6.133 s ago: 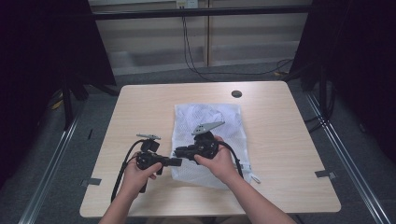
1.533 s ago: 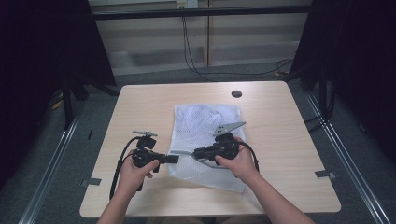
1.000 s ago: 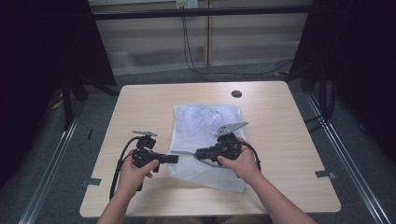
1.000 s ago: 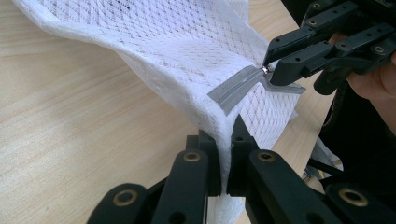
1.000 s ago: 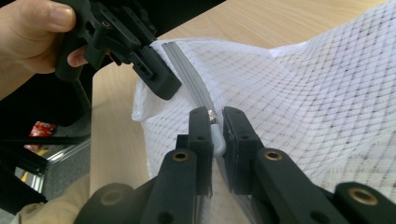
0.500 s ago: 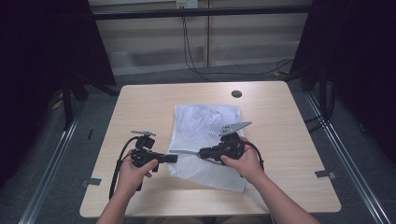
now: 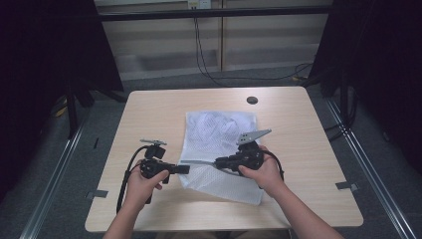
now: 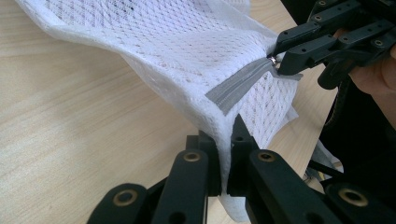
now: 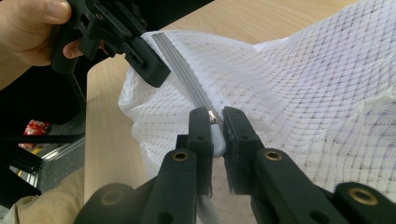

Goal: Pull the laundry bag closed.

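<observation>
Step in hand, as judged: running the zipper along a white mesh bag (image 7: 219, 149). The left tool (image 8: 225, 179) was clamped on the bag's corner at the end of the grey zipper tape (image 8: 238, 86). The right tool (image 9: 212, 126) was closed on the zipper pull (image 9: 215, 135), partway along the tape.

To do this well, the left tool should anchor the corner firmly and hold the tape taut in a straight line. The right tool should draw the pull along that line, not upward or sideways, so the slider does not bind or catch the mesh. Judged risk: the pull is small and could slip from between the jaws if the tug came off-axis. A loose left grip would let the fabric bunch ahead of the slider.

The bag lay near the middle of the counter (image 7: 149, 114), its far part flat on the wood. Its near-left edge was lifted clear of the surface between the two tools. The fabric was a white, open diamond-pattern net, soft and rumpled, with faint folds of something pale inside; contents could not be identified. The tape was plain grey with a small metal slider. A dark round spot (image 7: 252, 99) sat on the counter beyond the bag, well apart from it.
</observation>
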Available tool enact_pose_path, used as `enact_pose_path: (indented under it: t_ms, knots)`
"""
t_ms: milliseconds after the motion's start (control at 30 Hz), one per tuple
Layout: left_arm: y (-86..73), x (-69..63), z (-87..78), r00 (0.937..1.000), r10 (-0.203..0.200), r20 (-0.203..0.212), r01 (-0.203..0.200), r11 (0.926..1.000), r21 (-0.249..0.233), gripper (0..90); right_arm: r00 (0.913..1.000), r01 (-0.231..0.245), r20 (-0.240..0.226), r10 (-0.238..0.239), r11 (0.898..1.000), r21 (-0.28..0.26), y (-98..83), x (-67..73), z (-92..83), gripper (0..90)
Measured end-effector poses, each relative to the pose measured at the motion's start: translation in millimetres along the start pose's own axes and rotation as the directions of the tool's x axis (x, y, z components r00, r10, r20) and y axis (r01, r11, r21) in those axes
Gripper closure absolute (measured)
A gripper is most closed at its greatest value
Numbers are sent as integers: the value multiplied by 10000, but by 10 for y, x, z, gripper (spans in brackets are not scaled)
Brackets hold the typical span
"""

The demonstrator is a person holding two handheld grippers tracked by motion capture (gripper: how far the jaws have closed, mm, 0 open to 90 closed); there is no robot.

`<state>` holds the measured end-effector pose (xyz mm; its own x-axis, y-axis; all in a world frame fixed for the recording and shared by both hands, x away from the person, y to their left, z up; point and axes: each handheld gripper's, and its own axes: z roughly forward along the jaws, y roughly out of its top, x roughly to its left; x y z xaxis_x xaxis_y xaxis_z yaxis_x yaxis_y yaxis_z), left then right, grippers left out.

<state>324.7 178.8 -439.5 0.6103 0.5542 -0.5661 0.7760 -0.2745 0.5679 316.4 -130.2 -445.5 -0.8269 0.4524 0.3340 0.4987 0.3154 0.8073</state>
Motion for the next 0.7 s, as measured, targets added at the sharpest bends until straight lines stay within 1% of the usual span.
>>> enact_pose_path:
  t_ms: [100,200,233,267,300,333,367,433,500,700]
  knots:
    - [1,10,-9,10000,52,5,-52,10000,66,882,10000,8,-11,-8,10000,37,-4,0,-3,824]
    - [2,5,-7,10000,-8,27,8,10000,26,882,10000,-23,-23,23,10000,5,-9,-5,-15,824]
    - [2,9,-8,10000,59,-3,-58,10000,62,882,10000,-22,-8,22,10000,-2,-10,-5,-18,824]
    - [1,9,-6,10000,9,48,-9,10000,46,882,10000,-16,16,16,10000,12,-12,-6,-21,825]
    - [1,10,-8,10000,49,37,-49,10000,73,882,10000,-62,-7,62,10000,-3,-13,-8,-24,824]
    - [0,4,-4,10000,5,-24,-5,10000,7,882,10000,7,27,-7,10000,10,-14,-10,-32,824]
    - [3,12,-11,10000,42,62,-42,9999,94,882,10000,7,27,-7,10000,10,-14,-10,-32,824]
    - [1,6,-12,10000,-37,9,37,10000,19,882,10000,-7,42,7,10000,10,-14,-15,-39,824]
    - [1,11,-15,10000,5,-29,-5,10000,32,882,10000,-22,65,22,10000,9,-18,-23,-58,824]
    - [3,8,-12,10000,25,23,-25,10000,58,882,10000,-60,69,60,10000,-15,-29,-37,-90,825]
